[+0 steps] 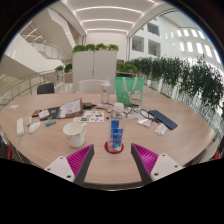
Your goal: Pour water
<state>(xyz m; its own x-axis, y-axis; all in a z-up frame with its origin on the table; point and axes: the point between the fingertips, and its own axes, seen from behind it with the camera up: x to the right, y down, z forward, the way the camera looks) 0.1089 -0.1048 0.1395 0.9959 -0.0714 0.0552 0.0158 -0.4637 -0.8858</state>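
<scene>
- We see a blue-labelled bottle (116, 135) upright on a red coaster (113, 147), just ahead of the fingers and between their lines.
- The gripper (112, 160) is spread apart, holding nothing; its pink pads (146, 156) flank the coaster.
- A white cup (74, 133) stands left of the bottle.
- The wooden table (50, 142) carries papers, possibly cables, beyond.

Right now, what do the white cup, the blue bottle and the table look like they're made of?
White cup: likely plastic or ceramic, matte and opaque. Blue bottle: probably clear plastic with a blue label, standing just ahead of the open tongs. Table: looks like light wood or laminate, smooth.
</scene>
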